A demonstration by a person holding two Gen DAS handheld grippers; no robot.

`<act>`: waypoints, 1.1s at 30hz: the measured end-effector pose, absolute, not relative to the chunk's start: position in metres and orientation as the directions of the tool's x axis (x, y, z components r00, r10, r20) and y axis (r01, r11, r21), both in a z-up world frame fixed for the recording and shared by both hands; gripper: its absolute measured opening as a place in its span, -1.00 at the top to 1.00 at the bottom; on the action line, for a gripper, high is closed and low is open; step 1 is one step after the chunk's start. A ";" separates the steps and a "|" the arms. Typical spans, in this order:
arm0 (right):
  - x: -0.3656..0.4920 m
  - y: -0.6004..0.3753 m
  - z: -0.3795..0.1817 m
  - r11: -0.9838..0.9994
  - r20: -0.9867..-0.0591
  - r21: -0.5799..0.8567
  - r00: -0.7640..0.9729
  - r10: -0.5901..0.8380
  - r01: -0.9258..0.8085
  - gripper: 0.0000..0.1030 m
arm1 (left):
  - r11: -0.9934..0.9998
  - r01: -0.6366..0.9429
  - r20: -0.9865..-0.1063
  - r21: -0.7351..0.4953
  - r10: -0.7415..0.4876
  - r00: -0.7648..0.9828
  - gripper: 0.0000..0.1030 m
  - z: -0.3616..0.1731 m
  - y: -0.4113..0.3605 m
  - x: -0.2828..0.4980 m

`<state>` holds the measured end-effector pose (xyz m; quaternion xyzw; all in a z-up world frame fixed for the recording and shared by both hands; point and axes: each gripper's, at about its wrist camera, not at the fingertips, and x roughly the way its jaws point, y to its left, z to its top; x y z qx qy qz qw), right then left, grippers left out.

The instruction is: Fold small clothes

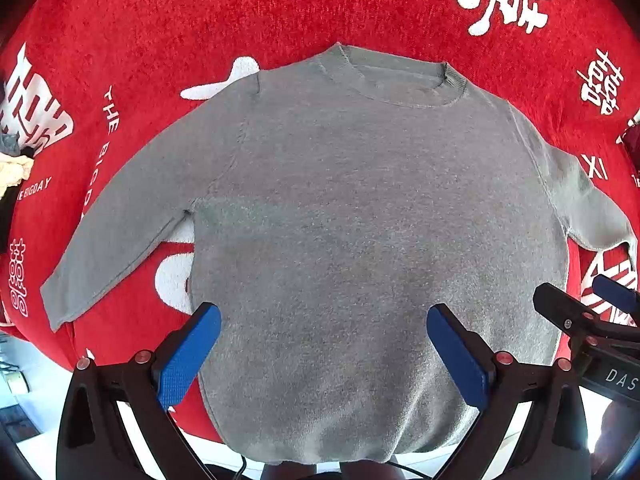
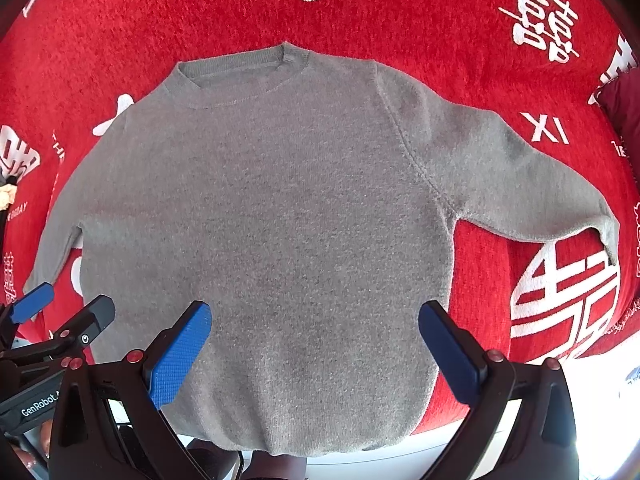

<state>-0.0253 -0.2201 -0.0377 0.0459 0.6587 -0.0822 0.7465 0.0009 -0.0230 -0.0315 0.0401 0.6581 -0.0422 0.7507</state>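
A small grey sweater lay spread flat, front up, across the middle of a red blanket printed with white characters and lettering. Its neckline pointed to the blanket's far edge, and its hem reached the near edge and slightly overhung it. Both sleeves were stretched out and angled down: the left sleeve ran toward the blanket's left side, the right sleeve toward its right side, its cuff lying on a large white printed emblem.

The left gripper hovered over the lower part of the sweater near the hem, its blue-padded fingers spread wide apart and grasping nothing. One finger sat above the sweater's left side edge, the other above the grey cloth. Whether the pads touched the fabric, I could not tell.

The right gripper stood just beside it, likewise released, jaws wide, with nothing between them. Its fingers framed the lower body of the sweater, closer to the garment's right side edge.

At the blanket's left edge a small heap of other clothes, cream and dark, lay well apart from the sweater. A dark red item showed at the far right edge.
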 end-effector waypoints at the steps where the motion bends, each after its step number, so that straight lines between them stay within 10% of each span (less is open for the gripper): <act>1: -0.025 -0.220 -0.038 0.983 -0.991 -0.039 0.118 -0.061 0.182 -1.00 | 0.993 0.115 -0.991 0.003 -0.012 0.130 -1.00 -0.032 -0.023 0.001; 33: -0.017 -0.184 -0.055 0.992 -0.993 -0.063 0.093 -0.073 0.110 -1.00 | 0.992 -0.027 -0.983 -0.126 -0.121 0.137 -1.00 -0.046 0.024 -0.007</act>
